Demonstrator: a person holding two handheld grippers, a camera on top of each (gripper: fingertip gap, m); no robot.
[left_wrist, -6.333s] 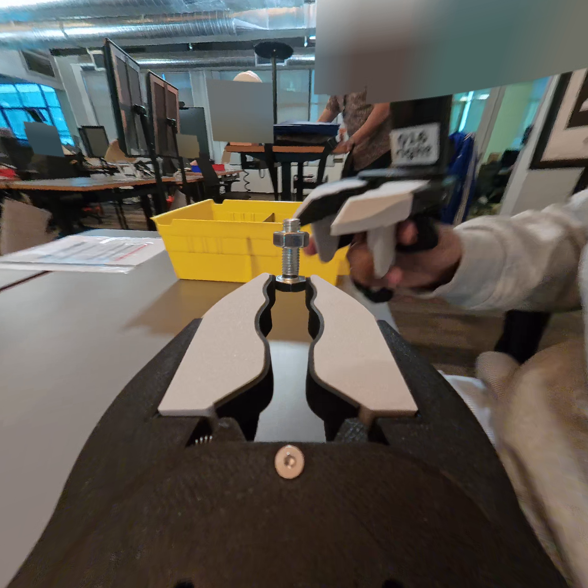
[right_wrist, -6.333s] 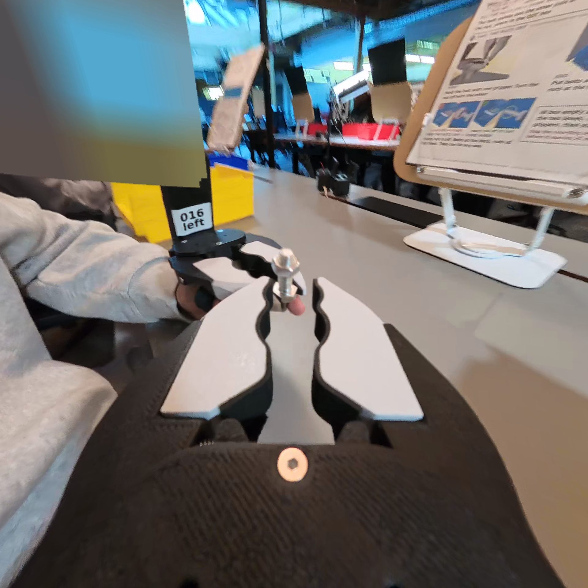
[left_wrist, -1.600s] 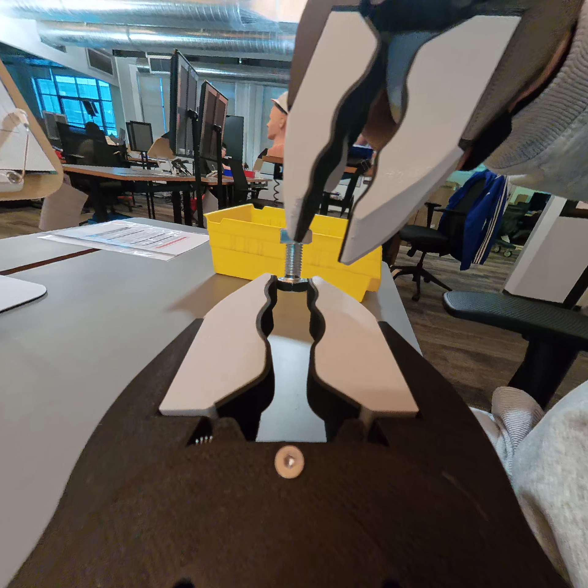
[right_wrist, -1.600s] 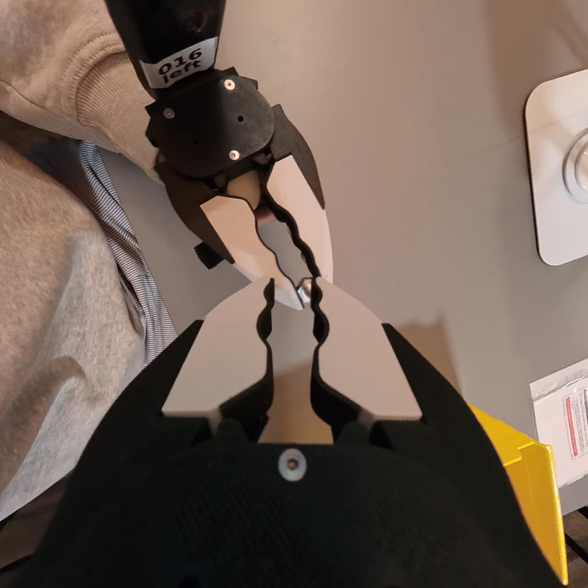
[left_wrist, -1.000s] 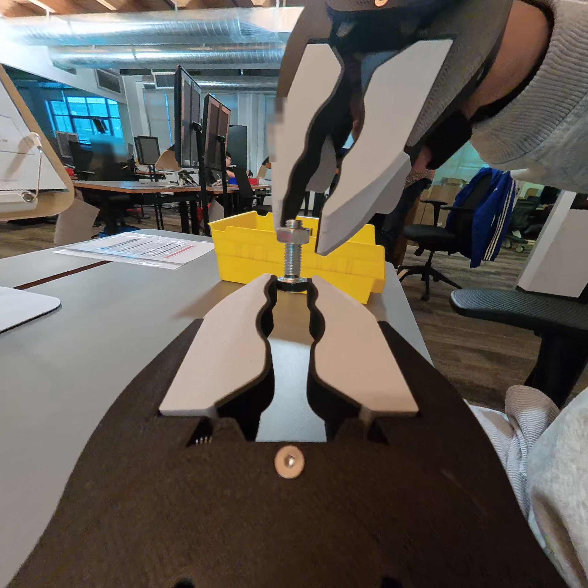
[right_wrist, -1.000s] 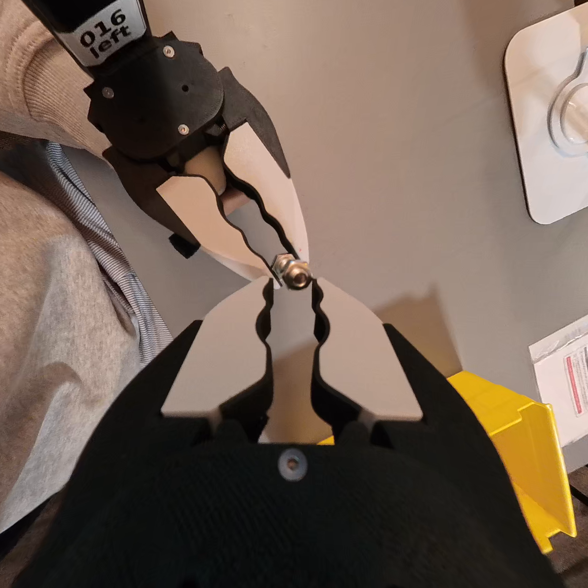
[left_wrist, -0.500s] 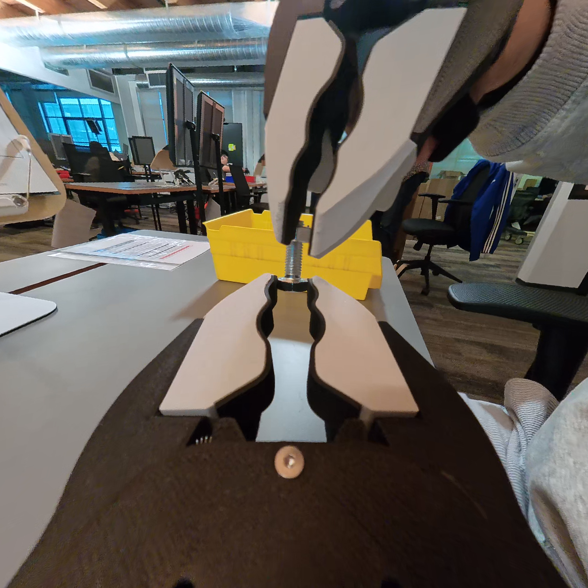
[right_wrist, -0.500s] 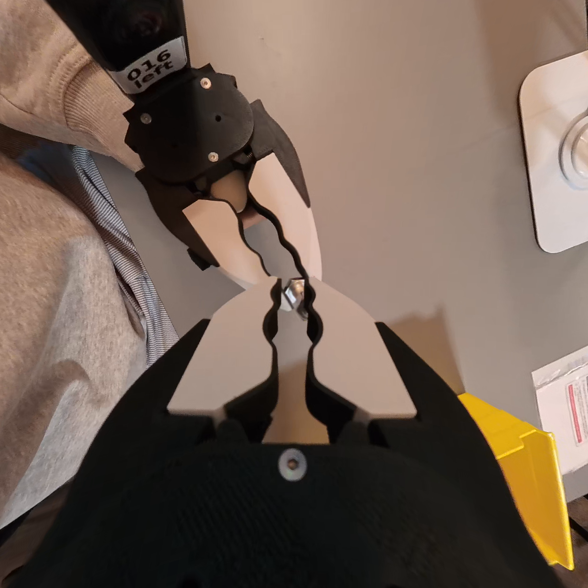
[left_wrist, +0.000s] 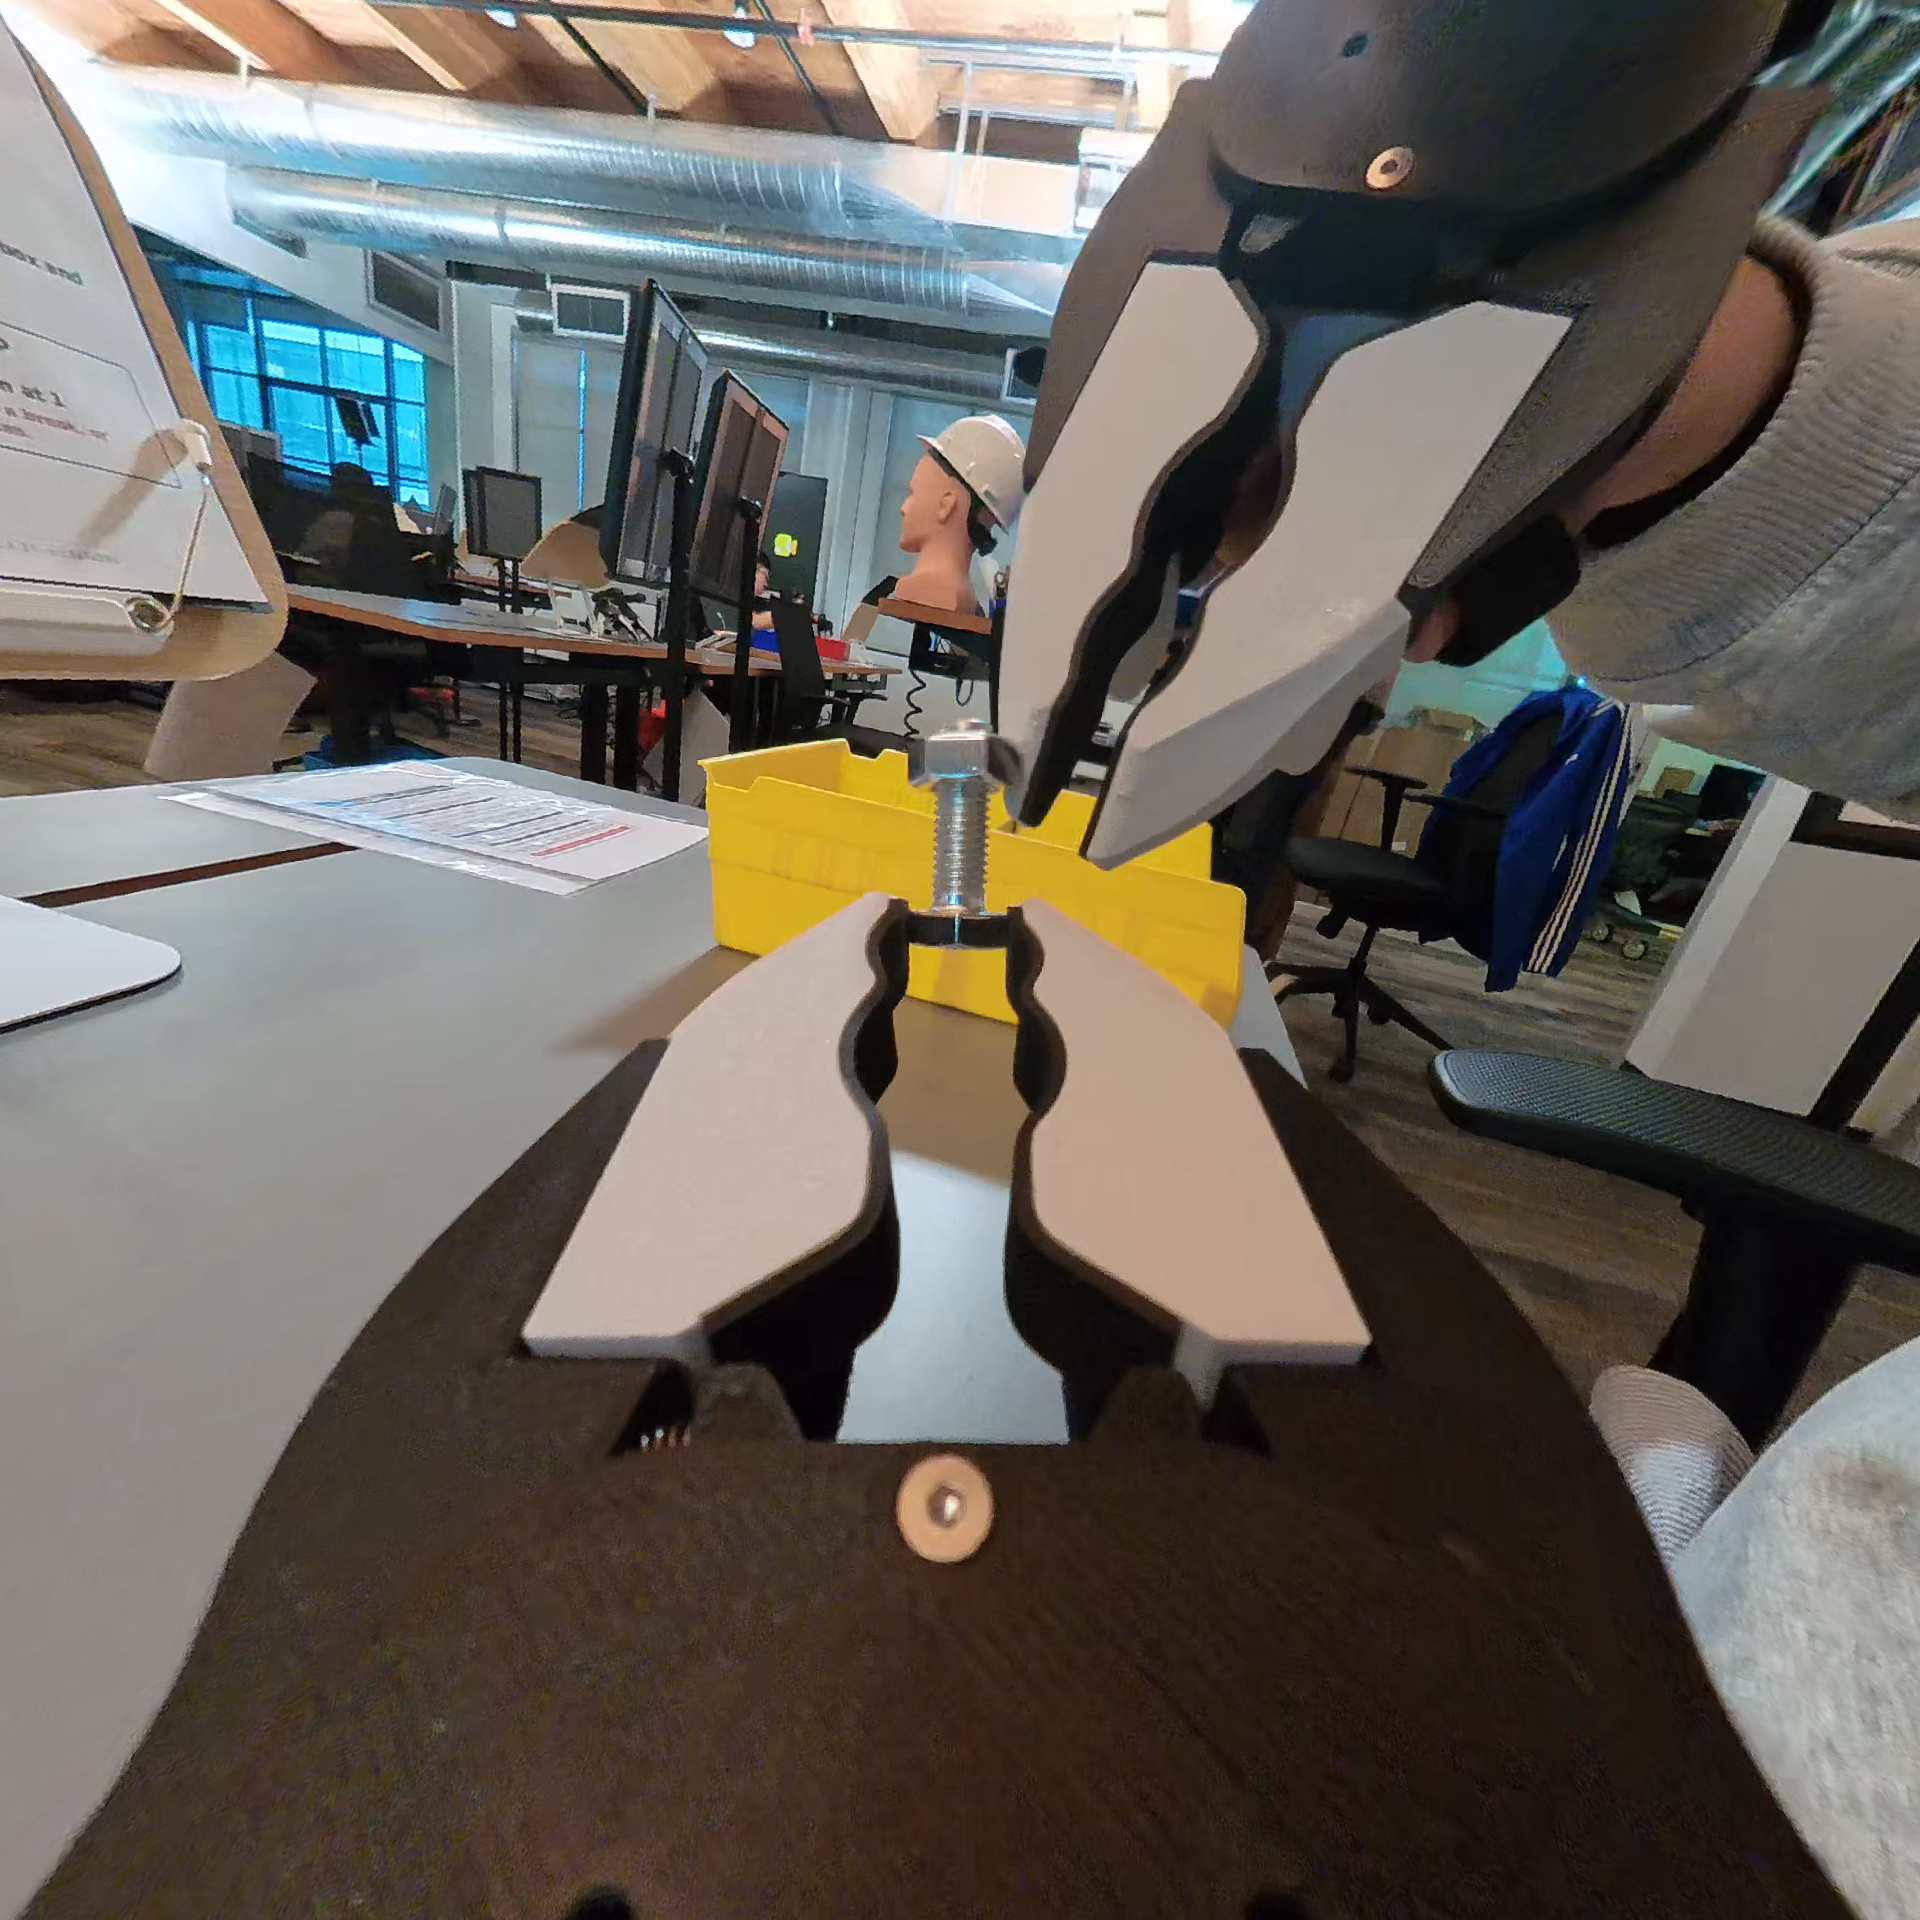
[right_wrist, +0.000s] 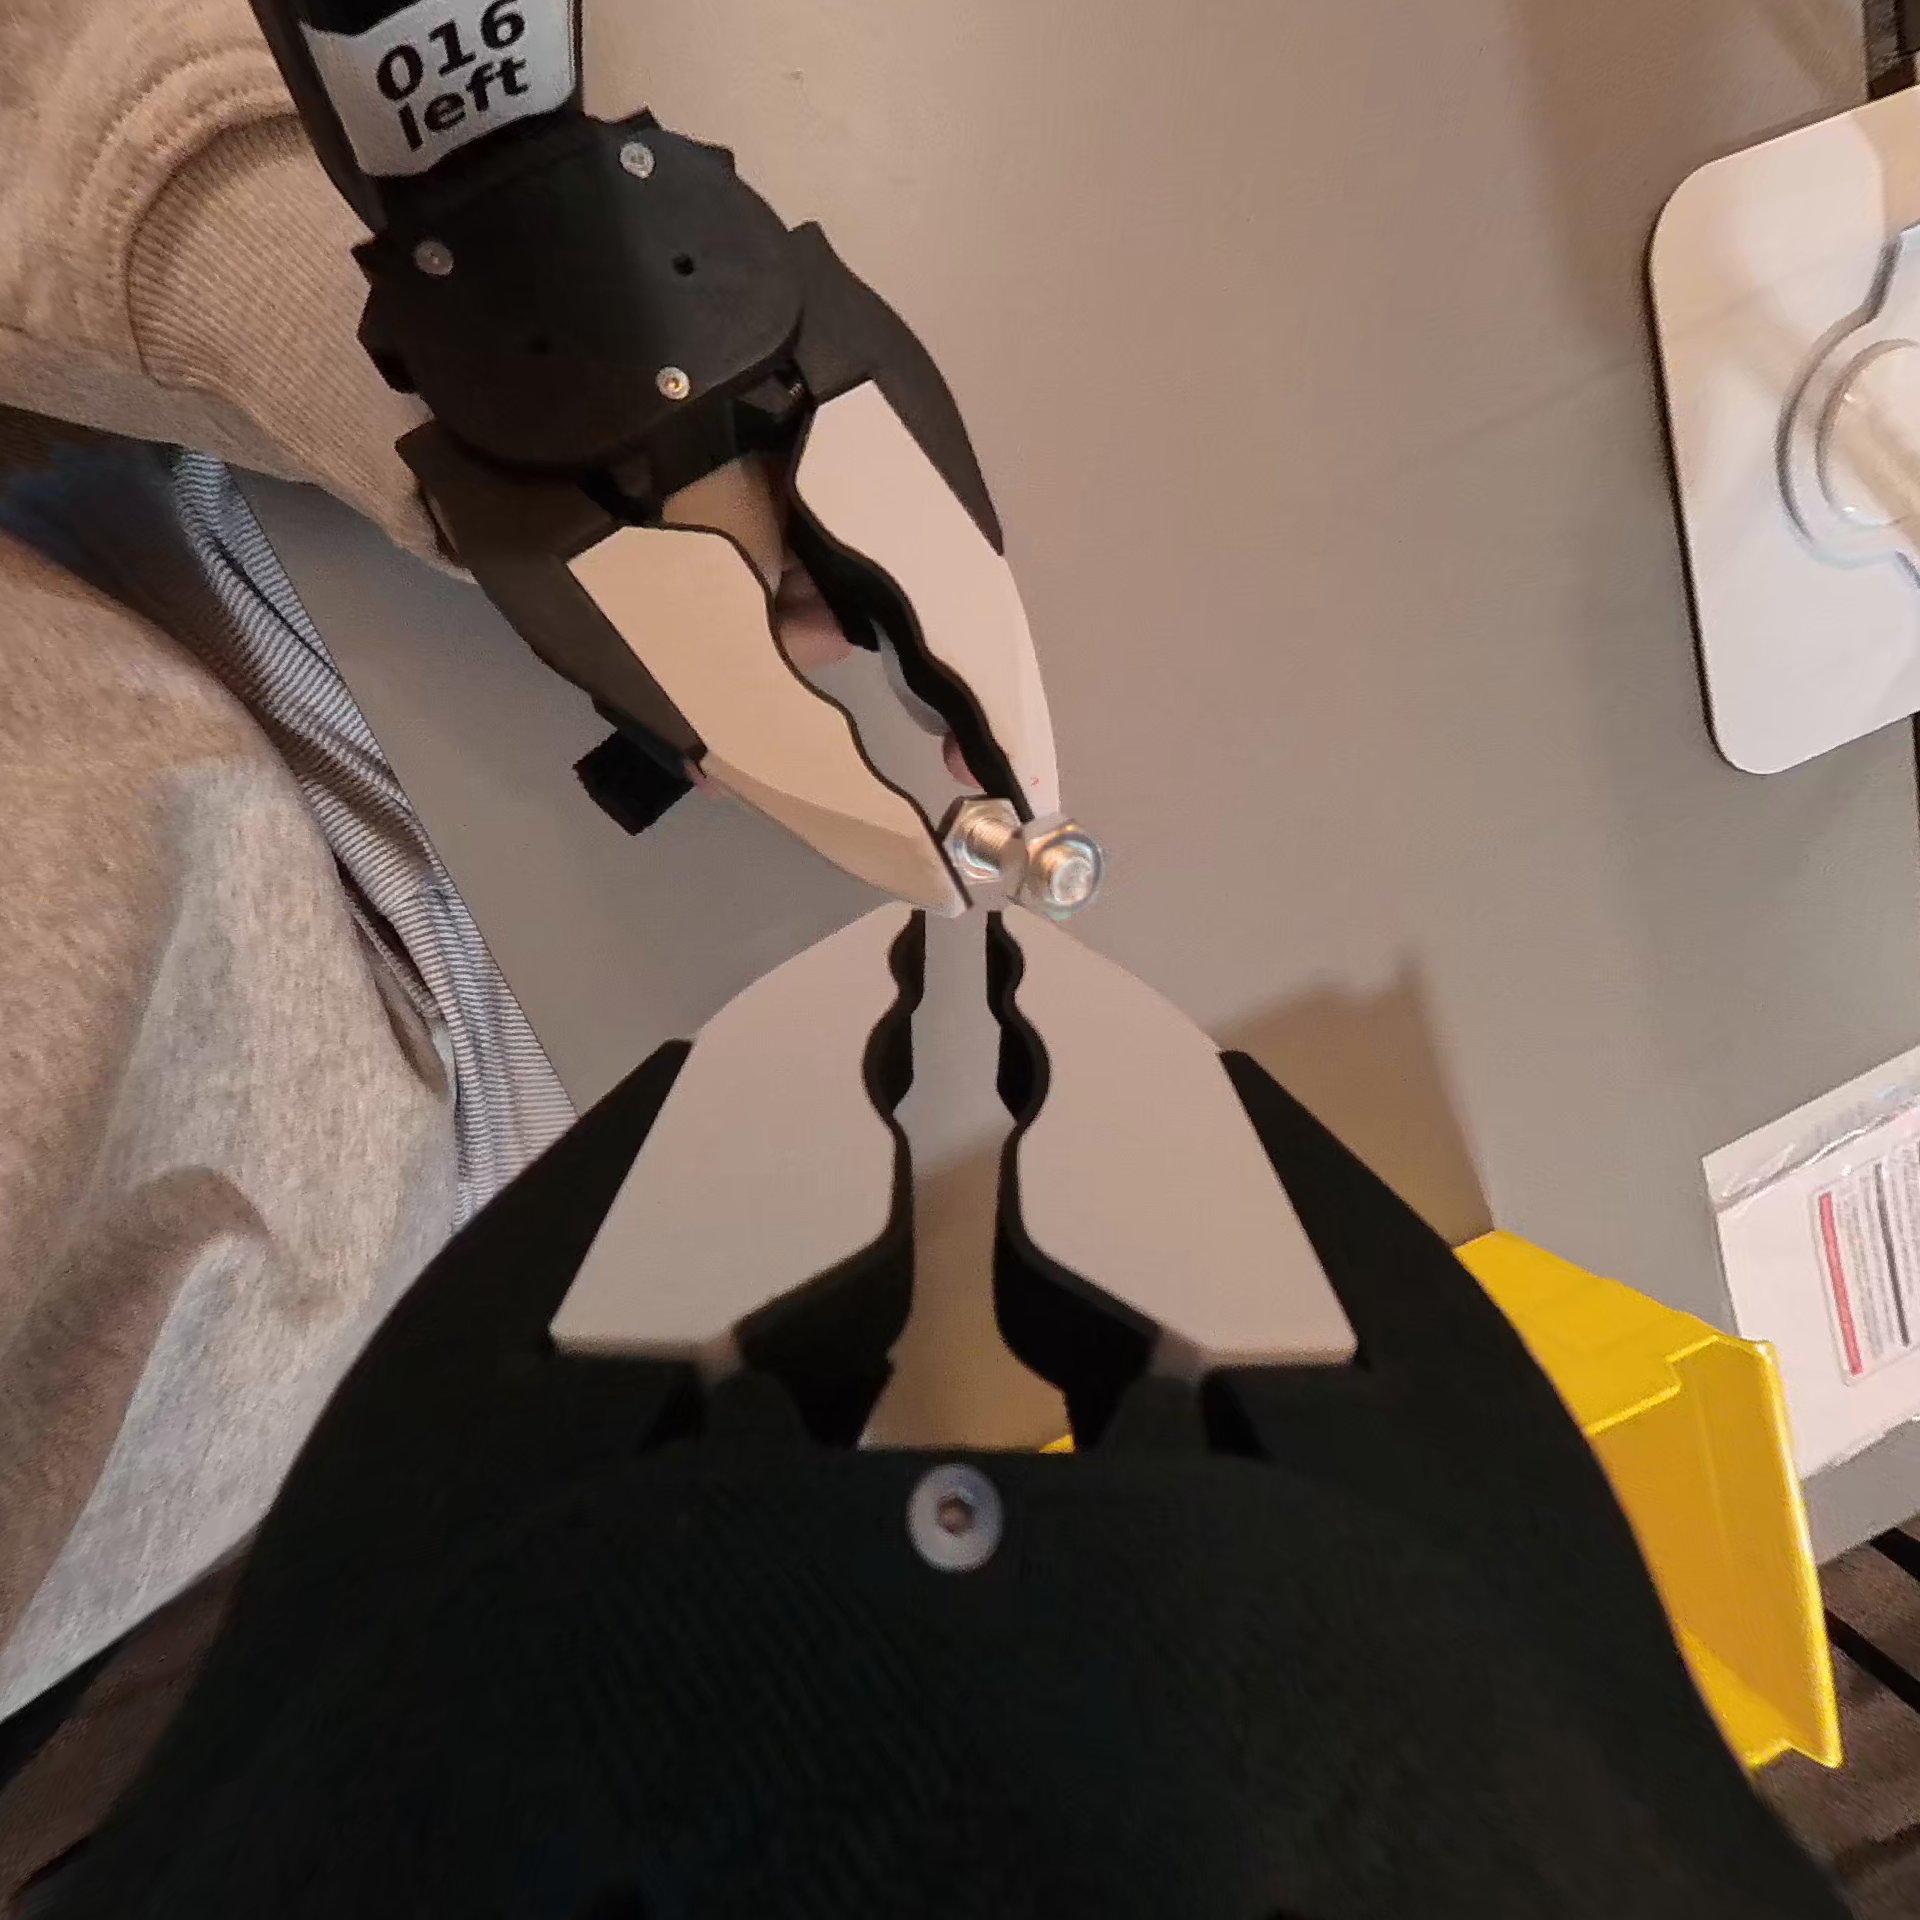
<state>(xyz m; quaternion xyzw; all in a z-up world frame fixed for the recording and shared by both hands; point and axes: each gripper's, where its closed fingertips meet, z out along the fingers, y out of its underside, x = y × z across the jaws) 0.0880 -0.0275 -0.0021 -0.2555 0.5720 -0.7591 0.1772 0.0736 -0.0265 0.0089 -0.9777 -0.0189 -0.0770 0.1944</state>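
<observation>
My left gripper (left_wrist: 956, 920) is shut on the head end of a silver bolt (left_wrist: 954, 842), which stands upright from the fingertips. A hex nut (left_wrist: 956, 756) sits at the top of the bolt's thread. My right gripper (left_wrist: 1065, 836) hangs down from above right, its tips just right of the nut and off it. In the right wrist view, my right gripper (right_wrist: 951, 920) has its jaws a narrow gap apart and empty. Just beyond its tips, the left gripper (right_wrist: 987, 847) holds the bolt, and the nut (right_wrist: 1062, 873) is on the end facing me.
A yellow bin (left_wrist: 831, 831) stands on the grey table (left_wrist: 260, 1091) behind the bolt; it also shows in the right wrist view (right_wrist: 1662, 1507). A laminated sheet (left_wrist: 447, 821) lies to its left. A white stand base (right_wrist: 1787, 468) is on the table. A black office chair (left_wrist: 1662, 1143) is at the right.
Half a second ago my right gripper's tips were closed over the nut. Now they have come off it and sit to its side, and the nut shows bare. The left gripper still holds the bolt.
</observation>
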